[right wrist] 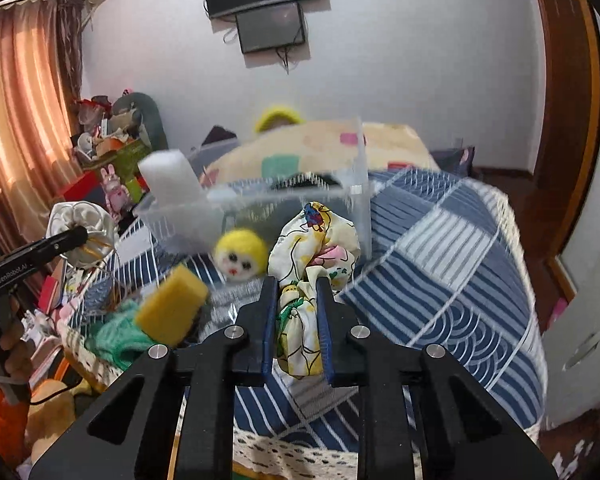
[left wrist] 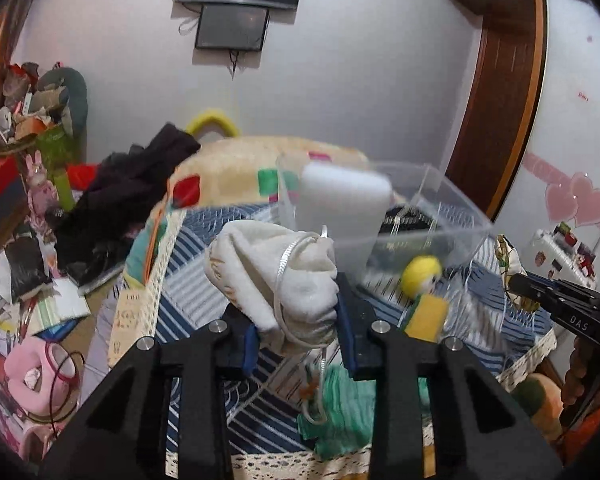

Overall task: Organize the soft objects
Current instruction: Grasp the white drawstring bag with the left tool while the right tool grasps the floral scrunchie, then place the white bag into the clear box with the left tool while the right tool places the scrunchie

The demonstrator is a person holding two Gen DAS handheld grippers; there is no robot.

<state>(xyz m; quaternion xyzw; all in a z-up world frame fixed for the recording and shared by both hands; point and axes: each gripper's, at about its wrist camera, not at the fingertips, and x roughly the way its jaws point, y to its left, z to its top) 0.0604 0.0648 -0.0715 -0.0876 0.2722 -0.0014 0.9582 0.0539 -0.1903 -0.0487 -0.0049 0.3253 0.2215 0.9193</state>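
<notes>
My left gripper (left wrist: 296, 316) is shut on a cream drawstring pouch (left wrist: 276, 276), held above the blue striped bed cover. My right gripper (right wrist: 298, 292) is shut on a knotted, cartoon-printed cloth bundle (right wrist: 316, 240). A clear plastic bin (left wrist: 428, 216) sits on the bed ahead of both, with a white foam block (left wrist: 340, 200) at its near left corner; the bin also shows in the right wrist view (right wrist: 260, 204). A yellow-haired doll head (right wrist: 240, 256), a yellow sponge (right wrist: 172, 308) and a green knit cloth (right wrist: 116, 336) lie on the bed before the bin.
A patterned blanket roll (left wrist: 260, 168) and dark clothes (left wrist: 132, 188) lie behind the bin. Cluttered shelves and toys (left wrist: 24, 128) fill the left side. A wooden door frame (left wrist: 496, 92) and white cabinet (right wrist: 580, 320) stand on the right. Two screens (right wrist: 268, 0) hang on the wall.
</notes>
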